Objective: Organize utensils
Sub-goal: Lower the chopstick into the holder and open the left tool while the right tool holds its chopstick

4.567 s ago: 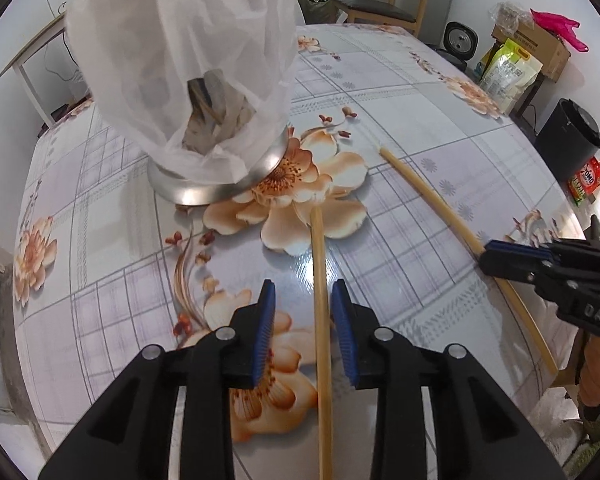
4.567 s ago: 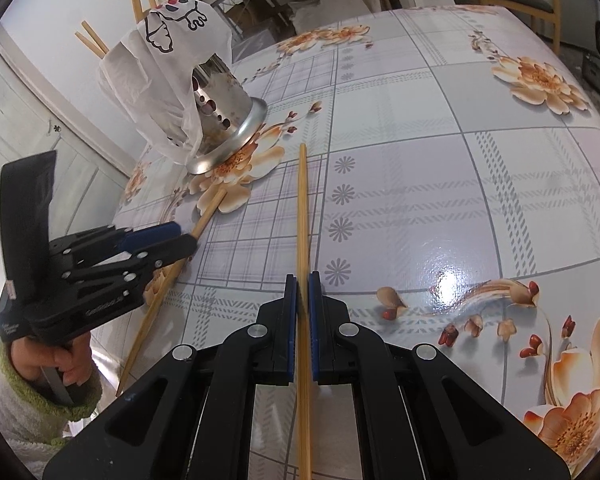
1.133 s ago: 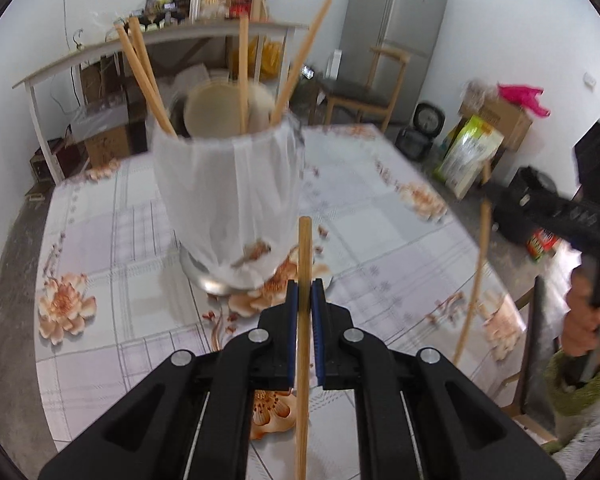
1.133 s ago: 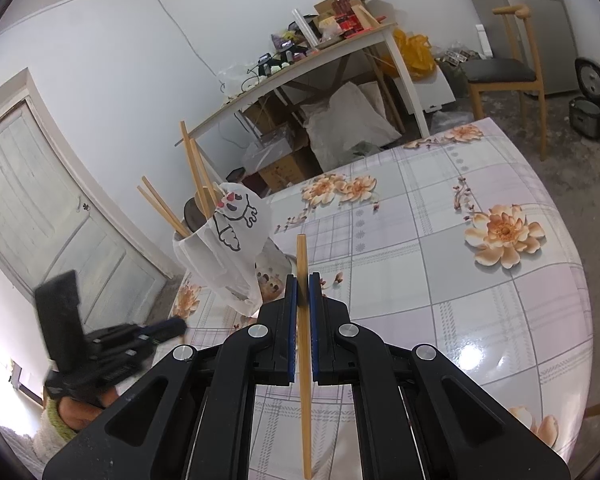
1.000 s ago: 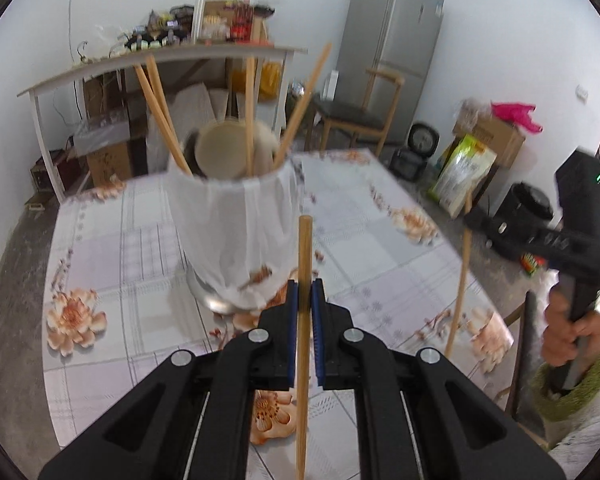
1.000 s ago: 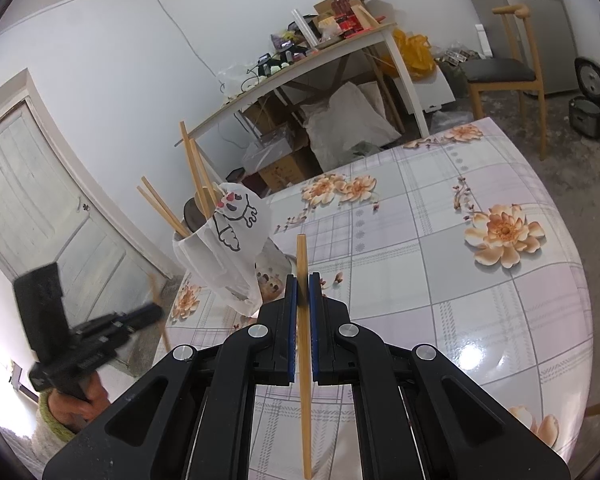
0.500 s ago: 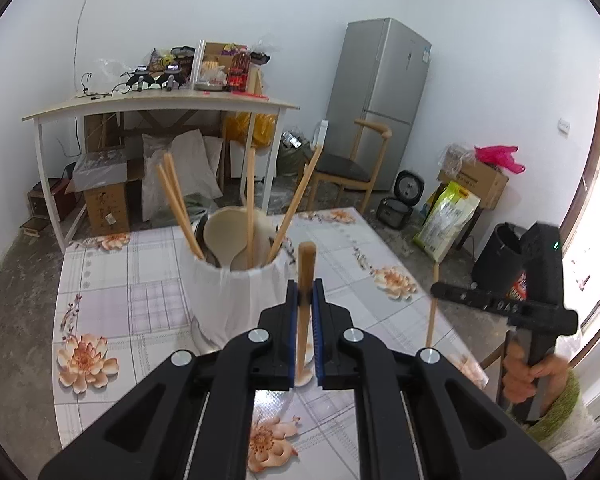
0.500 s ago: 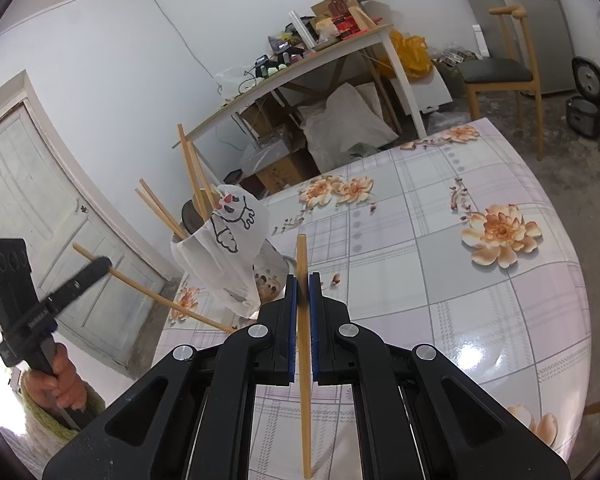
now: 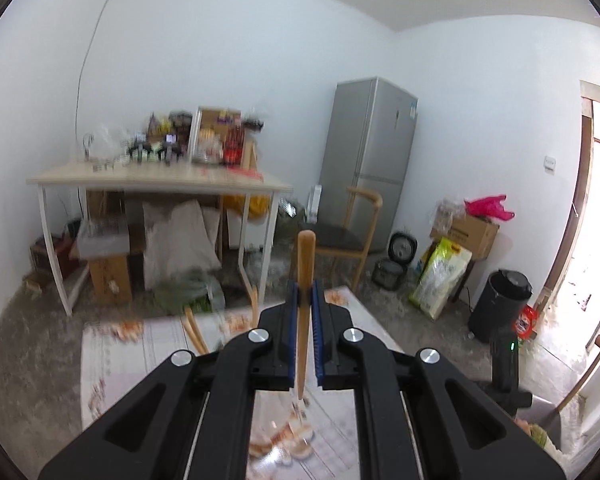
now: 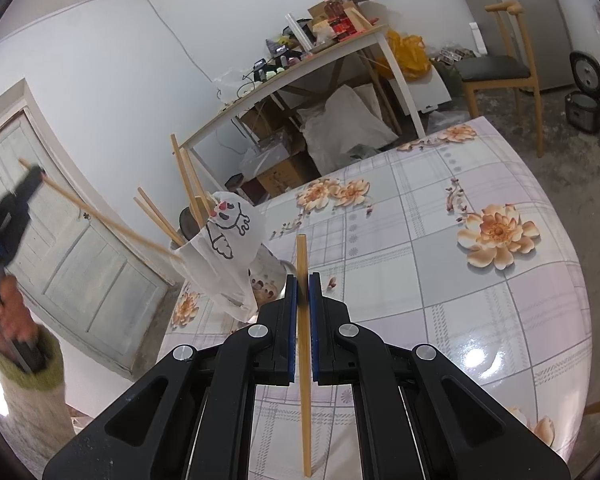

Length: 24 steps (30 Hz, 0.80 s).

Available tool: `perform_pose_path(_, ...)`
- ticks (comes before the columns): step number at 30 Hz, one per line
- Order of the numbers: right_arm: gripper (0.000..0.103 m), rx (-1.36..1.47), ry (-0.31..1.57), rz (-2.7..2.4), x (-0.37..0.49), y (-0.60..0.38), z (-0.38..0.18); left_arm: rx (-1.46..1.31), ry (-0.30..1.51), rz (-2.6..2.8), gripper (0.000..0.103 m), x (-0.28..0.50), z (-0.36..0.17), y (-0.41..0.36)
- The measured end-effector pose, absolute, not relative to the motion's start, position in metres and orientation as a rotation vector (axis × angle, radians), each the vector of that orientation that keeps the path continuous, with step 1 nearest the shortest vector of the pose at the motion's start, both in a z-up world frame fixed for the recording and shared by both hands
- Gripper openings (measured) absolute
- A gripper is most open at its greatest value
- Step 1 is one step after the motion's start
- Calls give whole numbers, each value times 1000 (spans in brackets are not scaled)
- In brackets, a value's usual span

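**Two chopsticks aloft, one tipping into the bag-lined holder**

Seen from the right wrist, the far left shows the left gripper (image 10: pixel 22 184), black and blurred, raised high beside a pale panelled door (image 10: pixel 80 256). It pinches the upper end of a slim wooden chopstick (image 10: pixel 104 218) that slants down to the right, its lower tip meeting the rim of the utensil holder (image 10: pixel 220 264). The holder is draped in a thin, crinkled white plastic bag printed with a cartoon face; more round wooden chopsticks (image 10: pixel 186 184) fan out of its mouth, and its perforated metal wall shows below the bag.

The holder stands on a table (image 10: pixel 440 280) with a glossy, flower-printed, grid-lined cloth. Right of the holder, the right gripper (image 10: pixel 303 284) has its blue-padded jaws pressed together on a second chopstick (image 10: pixel 303 340), a straight pale stick held clear above the cloth, pointing away from the camera.

From the left wrist, the jaws clamp the first chopstick, its rounded butt end poking up beyond them. Behind stand a cluttered wooden-topped desk (image 9: pixel 160 180), a grey refrigerator (image 9: pixel 370 160) and a wooden chair (image 9: pixel 352 236).
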State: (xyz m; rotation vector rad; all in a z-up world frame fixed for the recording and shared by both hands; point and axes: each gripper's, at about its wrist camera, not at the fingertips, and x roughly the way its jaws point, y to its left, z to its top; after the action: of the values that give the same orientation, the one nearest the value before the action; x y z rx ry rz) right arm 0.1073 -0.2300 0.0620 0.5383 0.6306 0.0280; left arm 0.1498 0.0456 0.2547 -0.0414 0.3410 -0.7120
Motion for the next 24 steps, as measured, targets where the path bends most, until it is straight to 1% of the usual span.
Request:
perform_pose_path(4, 4, 544, 632, 24, 108, -230, 60, -26, 285, -683, 6, 158, 272, 48)
perform_pose_path(7, 4, 545, 633, 22, 108, -229, 61, -17, 291, -652, 6, 175, 269, 46)
perform_pose_path(15, 4, 542, 636, 15, 108, -231, 60, -48, 437, -598, 6, 232, 215, 37)
perform_pose_path(24, 4, 536, 640, 13, 108, -232, 60, -22, 555, -590, 6, 253, 161, 21)
